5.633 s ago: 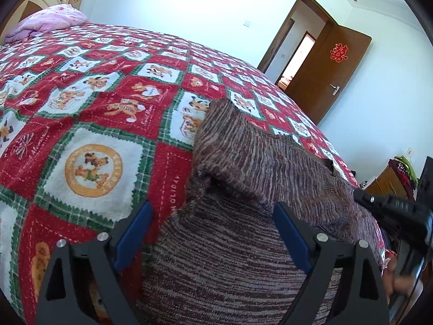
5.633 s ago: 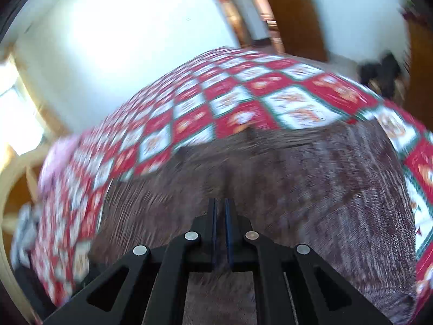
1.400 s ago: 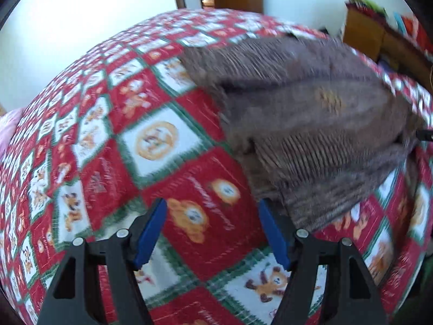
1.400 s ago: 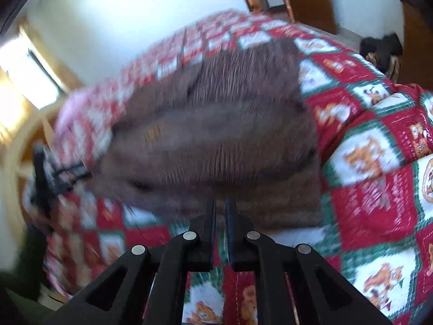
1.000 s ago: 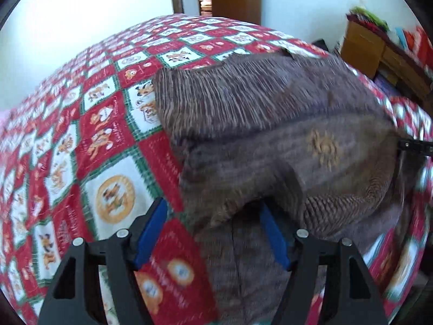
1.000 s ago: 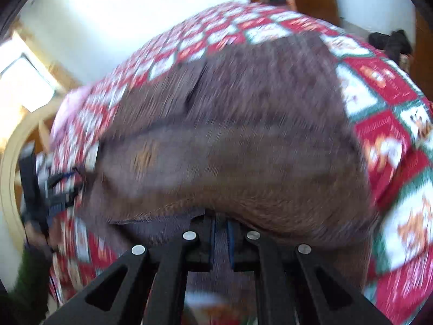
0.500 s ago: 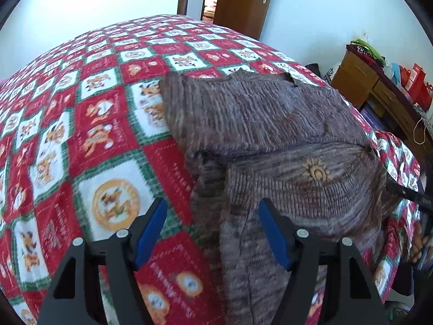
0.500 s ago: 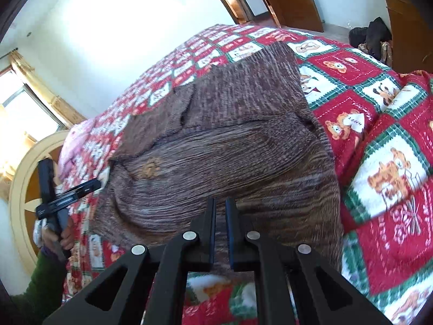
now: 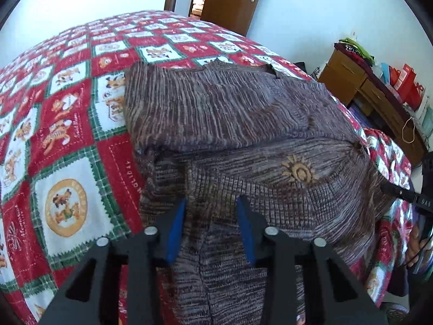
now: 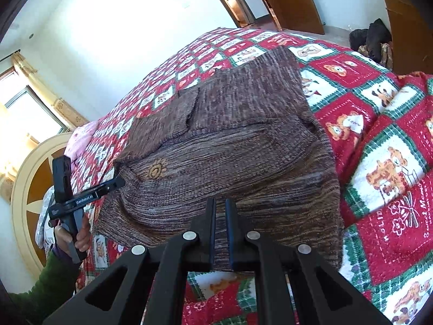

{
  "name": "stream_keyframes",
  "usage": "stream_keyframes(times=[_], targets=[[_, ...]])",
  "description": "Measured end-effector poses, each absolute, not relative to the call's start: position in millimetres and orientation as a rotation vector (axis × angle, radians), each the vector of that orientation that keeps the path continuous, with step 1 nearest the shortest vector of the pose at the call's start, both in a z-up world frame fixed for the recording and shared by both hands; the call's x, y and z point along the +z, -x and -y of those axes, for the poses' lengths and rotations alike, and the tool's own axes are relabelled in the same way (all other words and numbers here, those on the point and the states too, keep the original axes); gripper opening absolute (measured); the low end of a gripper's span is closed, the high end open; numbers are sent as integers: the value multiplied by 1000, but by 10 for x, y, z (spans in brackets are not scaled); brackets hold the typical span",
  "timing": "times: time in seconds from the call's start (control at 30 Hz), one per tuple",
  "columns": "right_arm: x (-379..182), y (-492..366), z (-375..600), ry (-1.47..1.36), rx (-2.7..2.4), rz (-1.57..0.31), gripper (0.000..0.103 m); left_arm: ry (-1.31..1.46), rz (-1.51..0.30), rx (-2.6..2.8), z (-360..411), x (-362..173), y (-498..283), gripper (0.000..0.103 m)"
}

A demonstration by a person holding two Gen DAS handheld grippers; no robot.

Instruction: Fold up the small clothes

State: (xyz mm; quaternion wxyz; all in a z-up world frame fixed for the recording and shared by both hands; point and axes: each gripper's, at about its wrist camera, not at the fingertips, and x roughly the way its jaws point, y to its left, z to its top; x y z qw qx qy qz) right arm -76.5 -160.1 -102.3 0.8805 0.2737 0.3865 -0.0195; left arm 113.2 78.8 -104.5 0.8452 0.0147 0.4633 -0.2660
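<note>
Sweater: a brown knitted sweater (image 9: 243, 124) lies on the bed, folded over on itself, its near edge reaching the bed's near side; a small tan sun-shaped mark (image 9: 297, 172) shows on the upper fold.
Quilt: a red, white and green quilt (image 9: 62, 140) with bear pictures covers the bed; the sweater sits on it at about 3 o'clock in the left wrist view.
Left gripper: the left gripper (image 9: 211, 214) has just been closing its jaws; a ridge of the sweater's near fold stands between the blue pads, but whether the pads already press it cannot be told.
Right gripper: the right gripper (image 10: 219, 216) has its jaws nearly together, a strip of the sweater's near hem pinched in the narrow gap.
Hand: in the right wrist view, at 9 o'clock, a hand (image 10: 71, 237) in a green sleeve (image 10: 46, 287) holds the left gripper's handle.
Containers: a wooden cabinet (image 9: 376, 100) at 2 o'clock in the left wrist view carries bags and clothes on top.
Door: a brown door (image 9: 232, 0) at 12 o'clock.
</note>
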Motion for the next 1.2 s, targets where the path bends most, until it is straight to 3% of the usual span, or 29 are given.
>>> stream_keyframes(times=[0.13, 0.17, 0.23, 0.33, 0.4, 0.47, 0.5, 0.53, 0.7, 0.73, 0.77, 0.83, 0.87, 1.0, 1.1, 1.13, 1.17, 1.2], targets=[[-1055, 771, 1656, -602, -54, -806, 7, -59, -976, -566, -726, -1048, -1106, 39], [-1053, 782, 1670, -607, -56, -803, 7, -63, -980, -559, -722, -1053, -1123, 41], [-1038, 806, 1685, -603, -61, -796, 7, -39, -993, -554, -729, -1060, -1187, 59], [-982, 867, 1733, -583, -82, -779, 7, 14, -999, -564, -737, -1063, -1241, 62], [-923, 911, 1802, -558, -117, -765, 7, 25, -994, -563, -732, -1075, -1229, 57], [-857, 941, 1901, -533, -153, -750, 7, 35, -987, -562, -743, -1079, -1196, 42], [-825, 935, 1967, -520, -163, -747, 7, 38, -986, -563, -752, -1077, -1179, 28], [-807, 918, 2011, -508, -167, -753, 7, 39, -987, -561, -763, -1075, -1166, 23], [-817, 608, 2124, -412, -172, -823, 8, 49, -1003, -561, -761, -1072, -1196, 24], [-835, 530, 2137, -387, -177, -841, 10, 48, -1004, -560, -752, -1071, -1206, 32], [-853, 453, 2137, -366, -180, -854, 18, 48, -1009, -566, -740, -1073, -1216, 36], [-895, 345, 2108, -332, -185, -870, 40, 45, -1011, -581, -702, -1070, -1219, 51], [-915, 295, 2089, -314, -180, -879, 53, 36, -1009, -581, -677, -1067, -1218, 53], [-993, 131, 2000, -214, -170, -907, 54, 2, -991, -564, -592, -1076, -1232, 54], [-1117, 8, 1990, -203, -142, -975, 54, 17, -980, -561, -625, -1083, -1239, 45], [-1125, -8, 1991, -196, -150, -984, 54, 16, -975, -555, -634, -1086, -1237, 29], [-1126, -19, 1991, -185, -159, -991, 54, 12, -968, -534, -659, -1098, -1230, 21], [-1130, -29, 1976, -170, -165, -999, 46, 21, -968, -527, -690, -1107, -1230, 17]])
